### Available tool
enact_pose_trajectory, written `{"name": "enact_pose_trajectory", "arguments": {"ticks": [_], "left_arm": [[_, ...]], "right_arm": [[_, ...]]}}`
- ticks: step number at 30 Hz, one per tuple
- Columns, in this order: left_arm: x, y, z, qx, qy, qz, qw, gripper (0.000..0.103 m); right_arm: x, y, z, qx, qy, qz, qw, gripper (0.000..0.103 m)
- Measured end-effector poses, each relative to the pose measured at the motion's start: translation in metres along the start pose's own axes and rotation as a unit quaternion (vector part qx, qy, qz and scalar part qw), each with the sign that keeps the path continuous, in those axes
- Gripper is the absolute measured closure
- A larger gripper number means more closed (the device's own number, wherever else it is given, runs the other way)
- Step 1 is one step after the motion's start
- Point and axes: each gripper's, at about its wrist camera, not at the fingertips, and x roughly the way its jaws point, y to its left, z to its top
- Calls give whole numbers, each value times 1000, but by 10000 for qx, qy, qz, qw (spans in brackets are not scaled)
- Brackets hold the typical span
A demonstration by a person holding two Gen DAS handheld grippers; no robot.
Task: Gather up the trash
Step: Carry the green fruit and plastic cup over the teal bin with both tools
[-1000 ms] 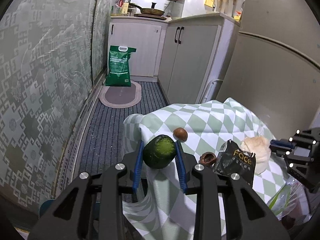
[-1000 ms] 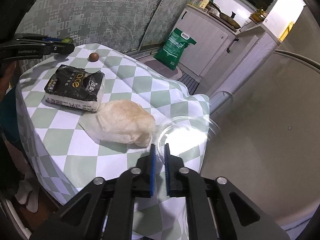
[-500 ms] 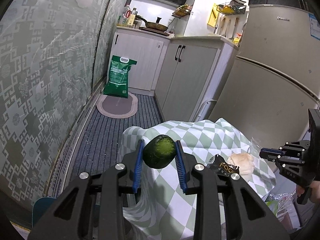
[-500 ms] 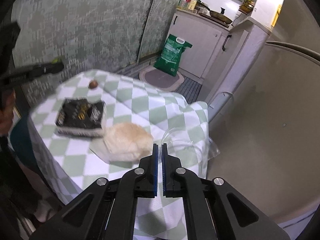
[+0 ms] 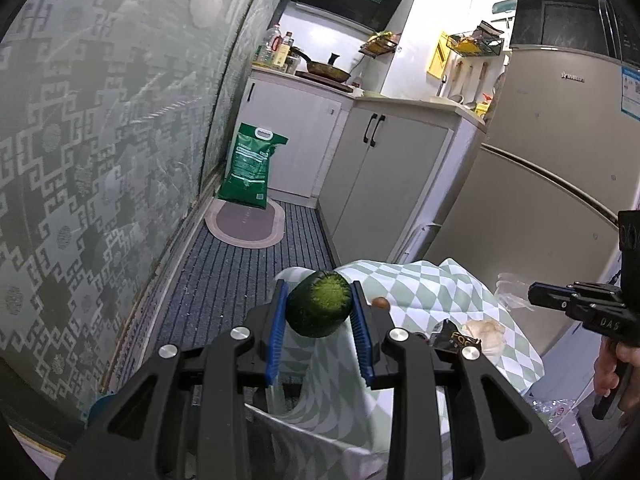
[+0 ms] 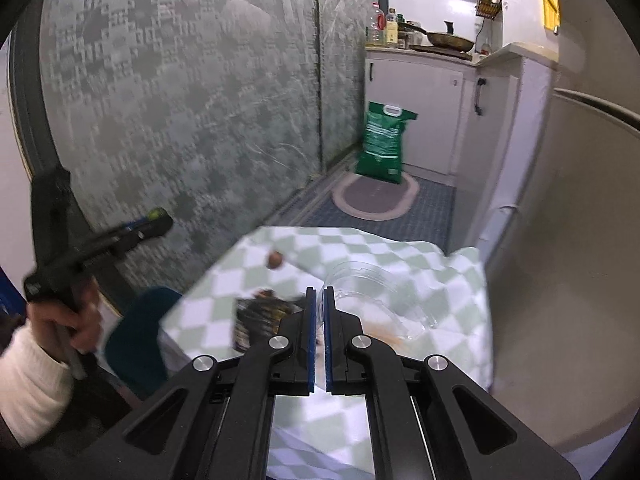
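My left gripper [image 5: 319,312] is shut on a dark green round fruit [image 5: 318,310] and holds it well above the near corner of the checkered table [image 5: 420,288]. My right gripper [image 6: 319,300] is shut on the rim of a clear plastic container [image 6: 372,292] and holds it above the table [image 6: 248,280]. On the cloth lie a black snack bag [image 6: 256,316], a small brown nut [image 6: 274,259] and a pale bag of bread [image 5: 486,330]. The right gripper also shows in the left wrist view [image 5: 536,293], the left gripper in the right wrist view [image 6: 158,220].
A grey fridge [image 5: 560,184] stands right of the table. White cabinets [image 5: 384,184] and a green sack [image 5: 252,172] on an oval mat [image 5: 246,224] are beyond. A patterned wall [image 5: 100,140] runs along the left. A teal stool [image 6: 140,332] stands beside the table.
Both grippers have risen away from the table. The left one lifted the green fruit; the right one lifted the clear container off the cloth and swung left.
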Motion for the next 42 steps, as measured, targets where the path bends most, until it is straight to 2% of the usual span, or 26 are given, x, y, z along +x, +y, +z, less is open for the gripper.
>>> {"name": "enact_pose_trajectory", "arguments": {"ticks": [4, 12, 16, 21, 27, 36, 42], "left_arm": [[-10, 11, 2, -8, -64, 69, 10000, 70], [-29, 36, 2, -11, -131, 259, 9996, 70], [-37, 50, 2, -40, -140, 364, 9992, 70], [-46, 64, 0, -14, -116, 532, 9985, 70], [-49, 78, -2, 86, 35, 757, 9971, 70], [-49, 97, -11, 205, 444, 1014, 9936, 70], [-43, 110, -17, 207, 770, 1121, 9905, 70]], "right_arm": [[3, 13, 7, 48, -40, 210, 9998, 100], [15, 40, 23, 584, -79, 1076, 9924, 100], [20, 58, 28, 659, -75, 1394, 9880, 100], [31, 78, 32, 839, 23, 1856, 9790, 100], [52, 100, 30, 1250, 249, 2483, 9603, 100], [81, 130, 23, 1545, 630, 2999, 9393, 100], [107, 146, 10, 1646, 1089, 2995, 9334, 100]]}}
